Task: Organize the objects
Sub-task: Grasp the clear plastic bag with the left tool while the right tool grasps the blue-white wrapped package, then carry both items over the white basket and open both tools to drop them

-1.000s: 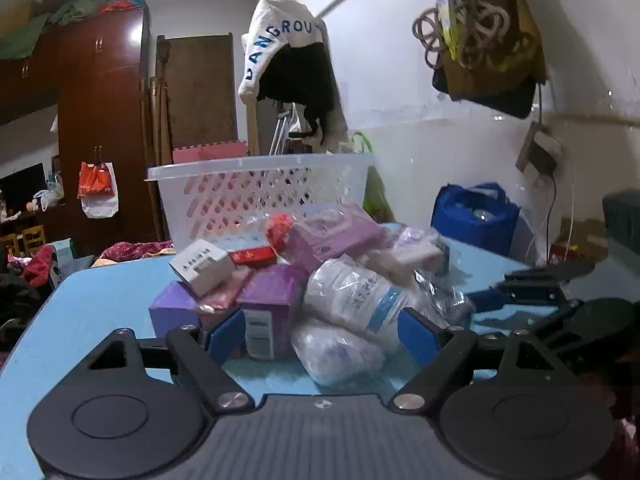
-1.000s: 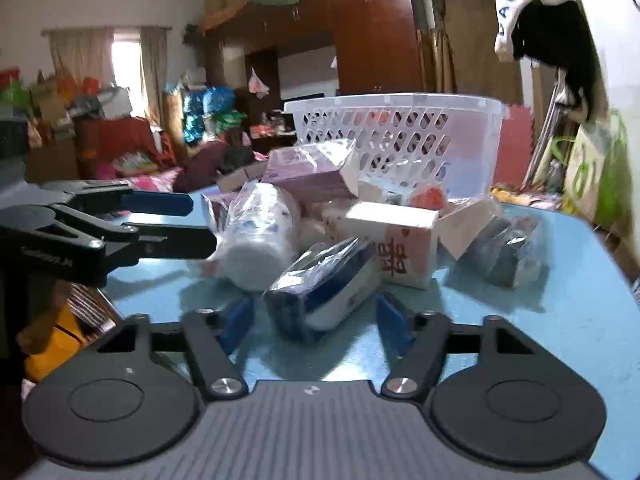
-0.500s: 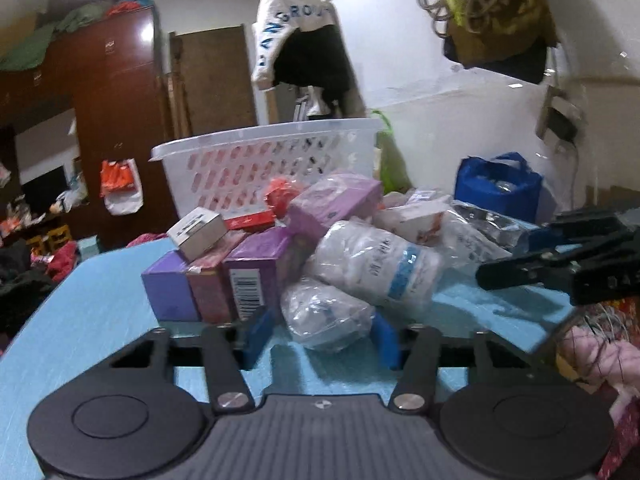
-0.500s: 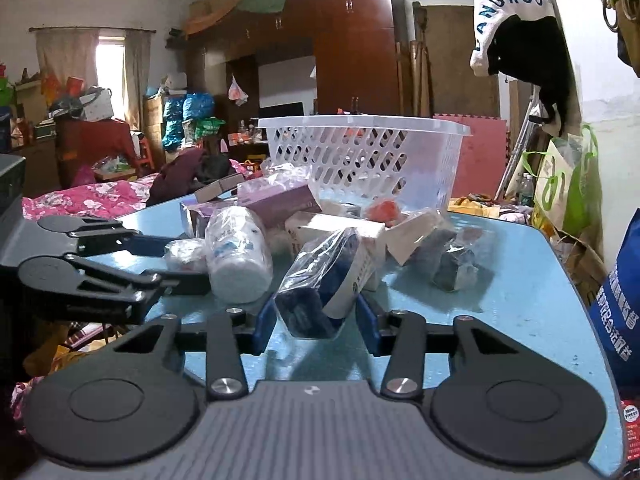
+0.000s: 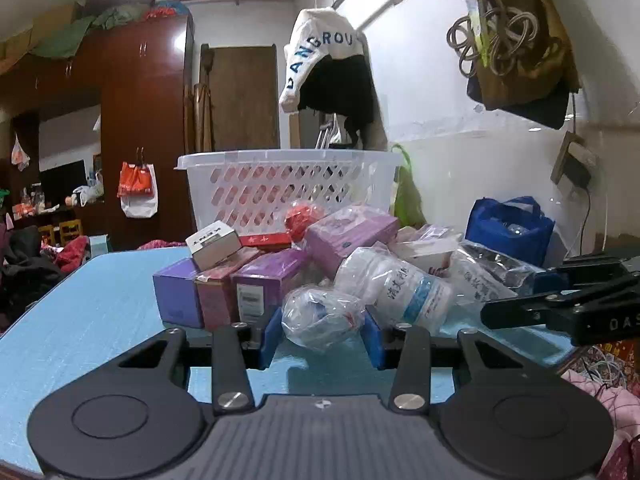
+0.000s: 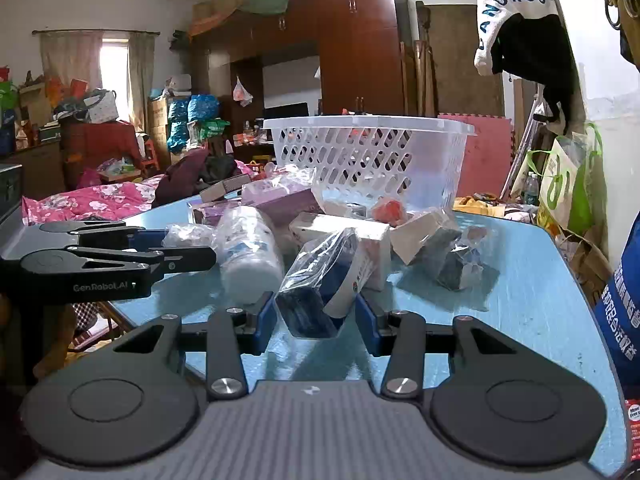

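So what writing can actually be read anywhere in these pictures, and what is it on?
"DANGROU": white hanging garment.
"GenRobot.AI": left gripper, seen from the right wrist camera.
"DAS": right gripper, seen from the left wrist camera, cut off at the edge.
White bottle: Chinese characters, too blurred to read.
Small white box: dark lettering, upside down, unreadable.
Blue bag: white Chinese print, unreadable.

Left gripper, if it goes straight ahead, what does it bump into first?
The small clear bag, which already sits between the left gripper fingers. Just behind it lies the white bottle, probably next, though depth is hard to judge.
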